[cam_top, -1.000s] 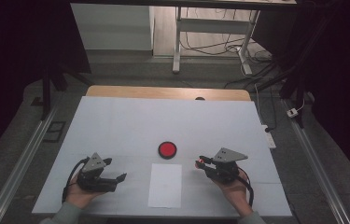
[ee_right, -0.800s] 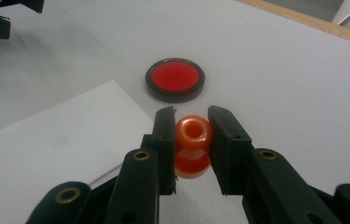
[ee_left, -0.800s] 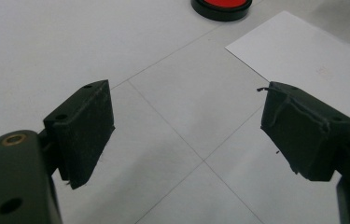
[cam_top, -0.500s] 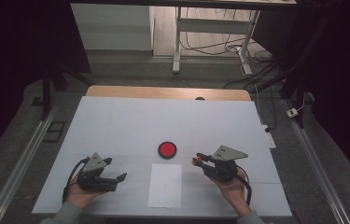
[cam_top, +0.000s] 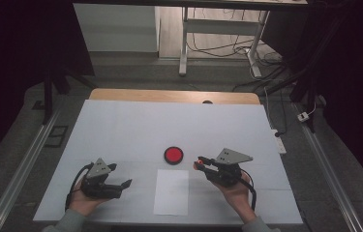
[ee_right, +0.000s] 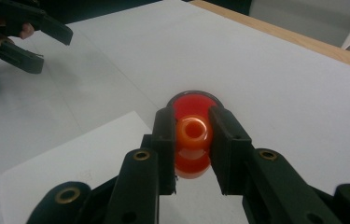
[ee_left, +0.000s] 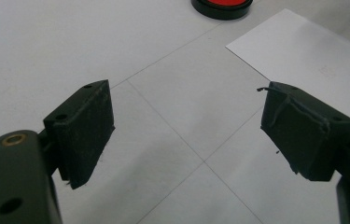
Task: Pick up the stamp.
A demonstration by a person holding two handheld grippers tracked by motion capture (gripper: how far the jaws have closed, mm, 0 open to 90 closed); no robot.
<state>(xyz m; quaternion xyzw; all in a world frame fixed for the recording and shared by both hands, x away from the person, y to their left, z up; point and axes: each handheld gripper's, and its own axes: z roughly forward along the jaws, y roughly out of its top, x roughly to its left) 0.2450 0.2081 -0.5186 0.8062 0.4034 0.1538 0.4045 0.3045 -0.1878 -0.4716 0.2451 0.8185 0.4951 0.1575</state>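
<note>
Orange ring sits clamped between the jaws of my right gripper, held above the table. Beyond it lies the red disc. My left gripper rests with jaws apart near the white paper.

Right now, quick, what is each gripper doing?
Left gripper: open, nothing between its fingers.
Right gripper: closed on a small orange stamp-like piece, near the red ink pad.
</note>
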